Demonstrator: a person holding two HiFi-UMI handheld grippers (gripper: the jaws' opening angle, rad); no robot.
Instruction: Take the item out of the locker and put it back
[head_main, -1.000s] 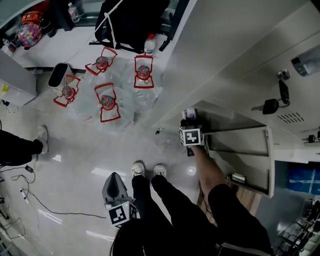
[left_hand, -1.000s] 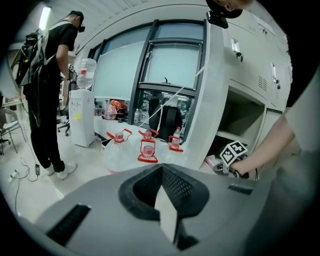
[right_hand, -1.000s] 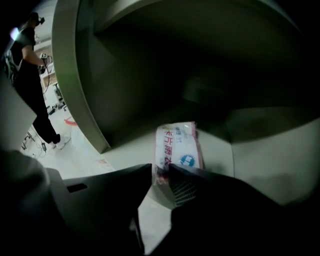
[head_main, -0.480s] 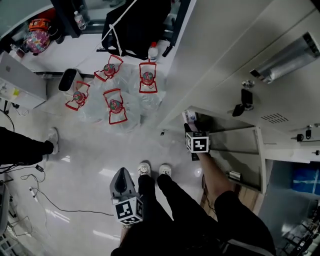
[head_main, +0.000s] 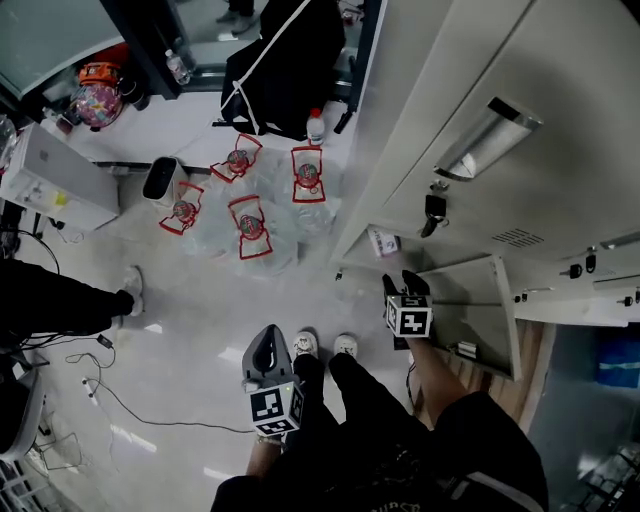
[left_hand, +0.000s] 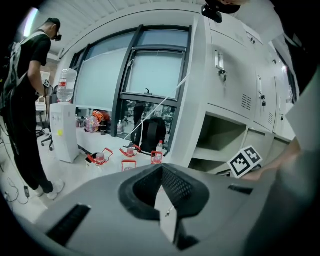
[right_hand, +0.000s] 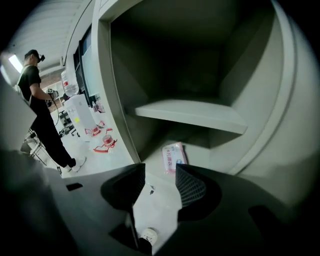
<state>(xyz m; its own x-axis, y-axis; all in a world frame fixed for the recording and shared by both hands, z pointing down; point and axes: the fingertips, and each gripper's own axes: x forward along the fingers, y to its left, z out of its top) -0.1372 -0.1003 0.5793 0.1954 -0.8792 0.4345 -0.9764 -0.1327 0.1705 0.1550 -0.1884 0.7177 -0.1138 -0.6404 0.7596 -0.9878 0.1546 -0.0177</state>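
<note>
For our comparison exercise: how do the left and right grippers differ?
The left gripper has its jaws together; the right gripper has just been opening its jaws, nothing between them. The left gripper faces the open room; the right gripper faces the locker holding the pink packet. Both hold nothing.

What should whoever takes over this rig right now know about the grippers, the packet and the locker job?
Right gripper: open, its jaws have just been opening, nothing between them. It points into the open locker compartment.
Left gripper: shut, empty, held away from the locker.
Packet: flat on the compartment's floor, below the shelf, free of both grippers.
Done: the packet lies in the locker, released.
Left: probably only drawing the right gripper clear. The door stands open.
</note>
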